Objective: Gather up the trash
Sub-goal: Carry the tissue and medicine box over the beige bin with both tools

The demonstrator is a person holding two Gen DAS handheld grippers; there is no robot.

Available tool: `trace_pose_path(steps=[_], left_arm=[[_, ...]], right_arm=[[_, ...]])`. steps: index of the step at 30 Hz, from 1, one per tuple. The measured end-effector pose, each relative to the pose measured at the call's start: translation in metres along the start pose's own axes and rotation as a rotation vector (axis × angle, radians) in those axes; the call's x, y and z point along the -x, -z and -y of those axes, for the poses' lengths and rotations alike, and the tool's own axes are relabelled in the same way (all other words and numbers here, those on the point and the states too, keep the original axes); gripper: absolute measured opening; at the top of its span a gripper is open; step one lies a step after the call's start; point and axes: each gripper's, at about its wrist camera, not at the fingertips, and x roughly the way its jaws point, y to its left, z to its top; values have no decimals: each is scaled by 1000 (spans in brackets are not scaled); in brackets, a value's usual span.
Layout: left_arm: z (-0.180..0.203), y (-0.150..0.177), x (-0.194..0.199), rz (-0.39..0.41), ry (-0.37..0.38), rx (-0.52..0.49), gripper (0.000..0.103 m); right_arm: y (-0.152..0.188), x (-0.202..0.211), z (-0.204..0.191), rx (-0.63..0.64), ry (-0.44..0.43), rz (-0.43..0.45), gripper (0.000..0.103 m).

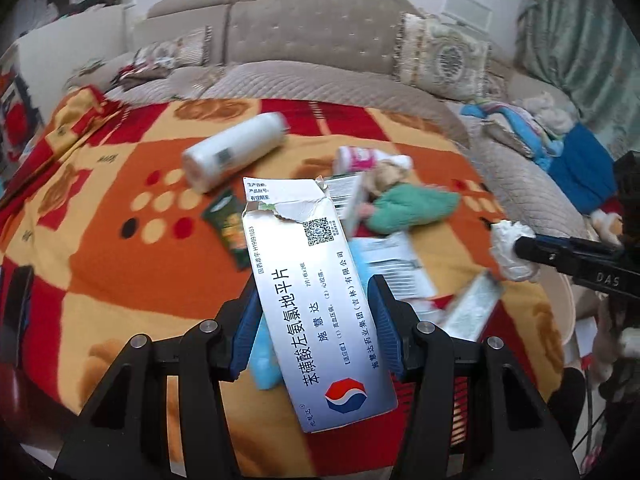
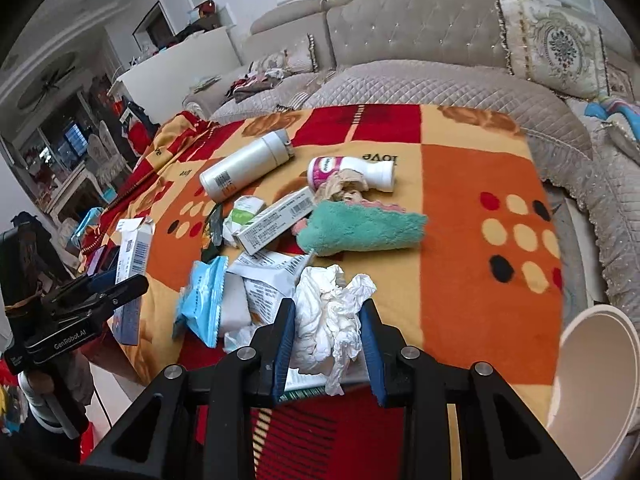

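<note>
Nearest the left wrist camera, the left claw point(image 1: 314, 320) pinches an empty medicine carton point(image 1: 316, 300) between its blue pads, gripping the flat box across its narrow width, probably because that is the span the jaws can close on. The carton's torn flap points away from the camera, over the blanket-covered worktop point(image 1: 120, 264). Beyond it lie more candidates for collection: a white bottle point(image 1: 234, 152) on its side, a dark green snack wrapper point(image 1: 228, 226), a pink-labelled bottle point(image 1: 362, 159) and a green plush cloth point(image 1: 412, 204). At the right edge the other claw appears side-on, carrying a white wad.

From the right wrist camera, the right claw point(image 2: 328, 332) is pressed onto a crumpled white tissue point(image 2: 328, 312), the soft paper bulging out between and above the pads; a squeeze like this suits something with no firm edge. Just left of it on the worktop sit a light blue packet point(image 2: 202, 300) and white printed wrappers point(image 2: 264, 280), with a long white box point(image 2: 276, 220) touching the green cloth behind. A pale round bin point(image 2: 592, 380) opens at the lower right, off the worktop's edge, and is likely where both held pieces are meant to go. The left claw shows at the far left with its carton upright.
</note>
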Motion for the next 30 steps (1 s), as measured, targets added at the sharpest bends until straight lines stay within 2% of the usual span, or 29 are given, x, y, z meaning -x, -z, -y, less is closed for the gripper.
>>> trace_pose_path(steps=[9, 16, 30], left_arm=[[82, -11, -5, 2, 68, -113, 51], [152, -15, -19, -19, 127, -202, 51], [284, -4, -50, -67, 256, -354, 51]], right_arm=[[23, 36, 39, -58, 54, 50, 31], [48, 67, 87, -130, 121, 75, 31], [101, 117, 178, -281, 277, 89, 31]])
